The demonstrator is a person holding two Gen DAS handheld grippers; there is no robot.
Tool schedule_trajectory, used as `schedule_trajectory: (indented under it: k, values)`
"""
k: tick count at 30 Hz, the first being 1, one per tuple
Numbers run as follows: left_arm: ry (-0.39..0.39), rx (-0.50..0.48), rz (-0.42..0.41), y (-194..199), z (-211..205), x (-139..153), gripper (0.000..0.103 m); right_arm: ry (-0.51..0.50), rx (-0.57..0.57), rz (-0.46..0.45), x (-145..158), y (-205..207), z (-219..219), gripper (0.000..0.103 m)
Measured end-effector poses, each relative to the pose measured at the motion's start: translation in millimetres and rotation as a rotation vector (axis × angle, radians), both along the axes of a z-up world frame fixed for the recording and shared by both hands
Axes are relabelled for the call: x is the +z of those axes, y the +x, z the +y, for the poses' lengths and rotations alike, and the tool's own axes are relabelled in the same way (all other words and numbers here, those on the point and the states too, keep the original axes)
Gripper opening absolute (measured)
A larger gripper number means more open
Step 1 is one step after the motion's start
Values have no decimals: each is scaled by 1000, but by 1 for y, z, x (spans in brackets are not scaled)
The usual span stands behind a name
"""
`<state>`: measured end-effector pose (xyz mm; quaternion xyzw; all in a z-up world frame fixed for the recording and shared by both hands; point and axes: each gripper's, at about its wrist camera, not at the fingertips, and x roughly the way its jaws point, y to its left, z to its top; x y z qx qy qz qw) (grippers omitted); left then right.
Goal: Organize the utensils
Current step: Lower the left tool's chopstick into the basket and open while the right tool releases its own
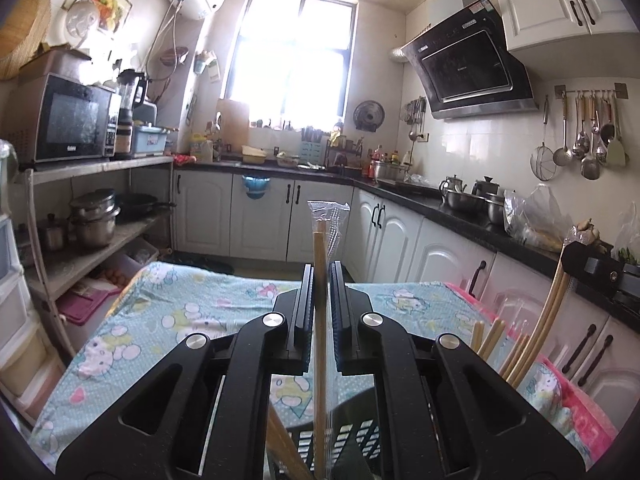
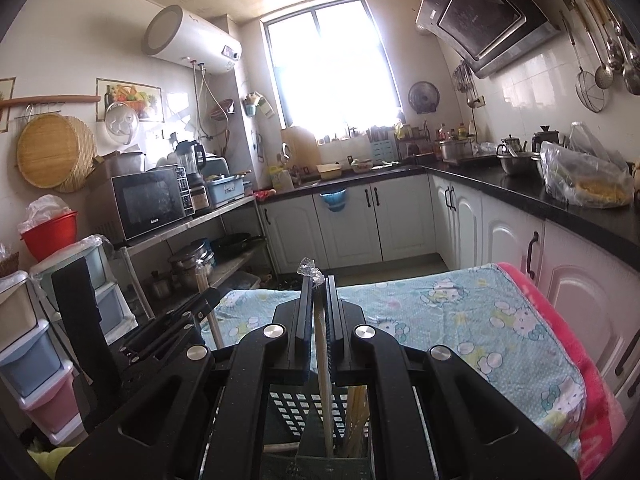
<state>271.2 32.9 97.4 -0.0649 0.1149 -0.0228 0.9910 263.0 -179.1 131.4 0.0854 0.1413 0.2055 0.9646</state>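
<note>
A: Two black two-finger grippers here. Left gripper shut tight on one pair of long wooden chopsticks in a clear plastic sleeve, standing upright between the fingers, top poking above the tips.

B: Right gripper pinching one more sleeved wooden chopstick pair, also upright.

A: And below both grippers?

B: One dark plastic holder with square holes, right under the right gripper, on the light blue cartoon-cat tablecloth. Lower end of the right gripper's pair down inside it, beside a bunch of bare yellow sticks.

A: Several more bare sticks to the right of the left gripper. Too bunched up to count.
</note>
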Motion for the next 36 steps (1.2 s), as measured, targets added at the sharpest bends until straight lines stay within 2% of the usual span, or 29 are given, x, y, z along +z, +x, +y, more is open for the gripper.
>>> schedule_trajectory:
  k: [3, 10, 14, 17, 25, 28, 32, 36]
  values:
    - [-13, -5, 23, -1, 4, -3, 4, 5, -2, 22, -5, 1, -1, 6]
    - [-30, -23, 61, -9, 9, -6, 14, 10, -9, 49, -11, 0, -4, 7]
    - [-42, -22, 84, -16, 12, -9, 14, 11, -9, 67, -16, -1, -7, 8]
    - [-61, -23, 99, -21, 16, -11, 15, 16, -11, 77, -18, -3, -10, 14]
    - [-112, -43, 136, -36, 25, -10, 20, 18, -21, 88, -22, -12, -20, 22]
    - [-127, -46, 147, -42, 26, -9, 27, 20, -23, 92, -23, -14, -24, 24]
    - [-136, -48, 148, -51, 26, -6, 35, 11, -18, 93, -25, -18, -26, 32]
    - [-139, -53, 150, -59, 27, -5, 45, 4, -15, 98, -27, -23, -29, 33]
